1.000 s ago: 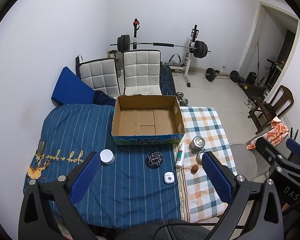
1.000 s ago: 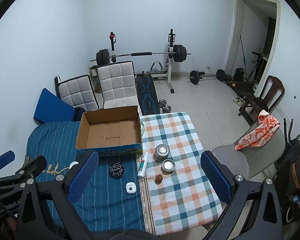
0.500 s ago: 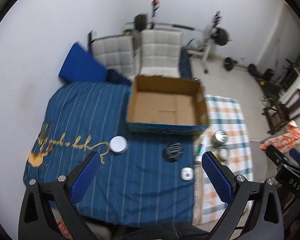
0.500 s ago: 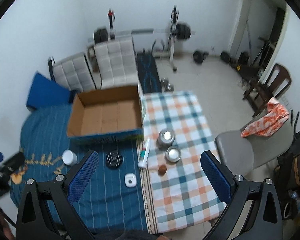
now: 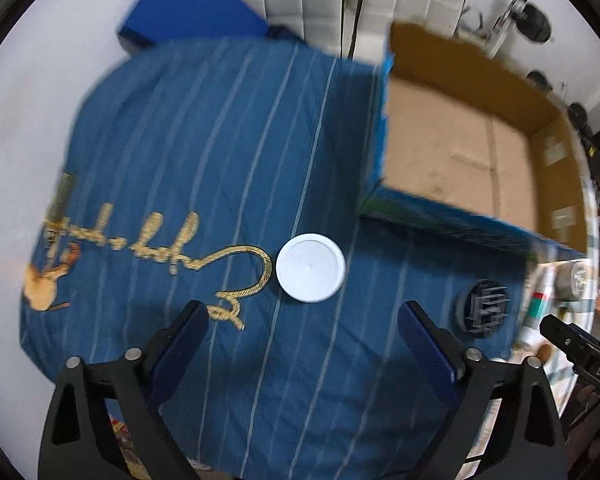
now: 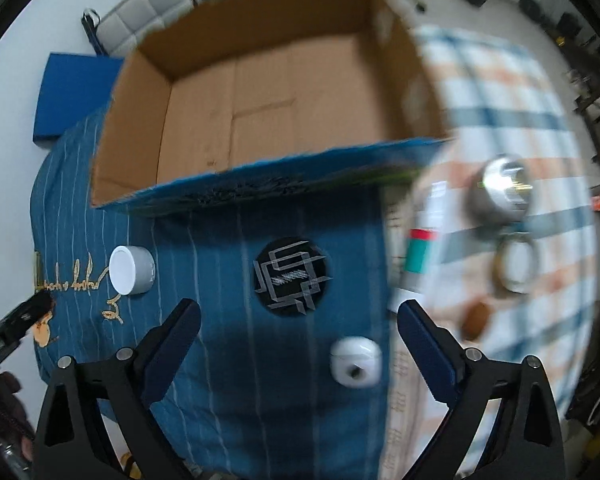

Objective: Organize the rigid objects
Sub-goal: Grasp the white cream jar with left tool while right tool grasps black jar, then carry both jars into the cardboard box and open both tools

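left wrist view: the left gripper [image 5: 302,322] hangs over the blue striped cloth [image 5: 204,152], jaws wide and empty, with the white round jar [image 5: 310,267] lying just beyond them and centred in the gap. the jar stands upright, lid up, so it has no long axis to line up with. the cardboard box [image 5: 472,152] sits to the far right of it, open and empty. in the right wrist view the right gripper [image 6: 298,320], also wide and empty, faces the black disc [image 6: 290,276], with the white earbud case [image 6: 355,363] nearer. the left hand is probably closer to the jar.
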A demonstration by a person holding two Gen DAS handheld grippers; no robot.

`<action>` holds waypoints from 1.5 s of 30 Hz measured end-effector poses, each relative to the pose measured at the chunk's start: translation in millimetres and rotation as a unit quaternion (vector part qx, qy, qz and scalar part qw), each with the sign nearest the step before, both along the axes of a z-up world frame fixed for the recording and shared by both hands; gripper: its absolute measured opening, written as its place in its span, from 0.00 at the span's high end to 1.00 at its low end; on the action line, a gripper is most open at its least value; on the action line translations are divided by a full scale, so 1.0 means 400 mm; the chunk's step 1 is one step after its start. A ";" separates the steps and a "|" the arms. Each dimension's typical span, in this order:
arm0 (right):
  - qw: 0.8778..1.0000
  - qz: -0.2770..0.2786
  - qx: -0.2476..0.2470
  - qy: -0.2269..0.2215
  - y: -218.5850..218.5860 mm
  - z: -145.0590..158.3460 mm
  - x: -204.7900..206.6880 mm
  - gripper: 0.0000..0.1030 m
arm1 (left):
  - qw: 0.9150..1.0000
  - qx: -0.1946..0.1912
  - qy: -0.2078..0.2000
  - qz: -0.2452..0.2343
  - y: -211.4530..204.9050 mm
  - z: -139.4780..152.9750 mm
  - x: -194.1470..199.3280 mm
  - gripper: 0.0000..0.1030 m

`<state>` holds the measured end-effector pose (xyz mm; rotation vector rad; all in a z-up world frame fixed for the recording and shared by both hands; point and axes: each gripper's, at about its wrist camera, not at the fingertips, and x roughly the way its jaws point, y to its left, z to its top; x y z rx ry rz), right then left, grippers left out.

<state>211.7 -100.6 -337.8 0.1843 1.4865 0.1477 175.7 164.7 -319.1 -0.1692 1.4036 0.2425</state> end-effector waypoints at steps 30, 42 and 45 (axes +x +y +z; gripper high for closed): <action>0.985 0.035 -0.084 0.149 0.205 -0.386 -0.111 0.24 | 0.991 -0.044 0.115 -0.054 -0.055 -0.327 -0.129 0.30; 0.981 0.035 -0.114 0.154 0.249 -0.406 -0.140 0.25 | 0.991 -0.035 0.094 -0.085 -0.113 -0.252 -0.141 0.35; 0.982 0.031 -0.102 0.153 0.260 -0.383 -0.161 0.25 | 0.992 -0.048 0.082 -0.088 -0.109 -0.211 -0.177 0.35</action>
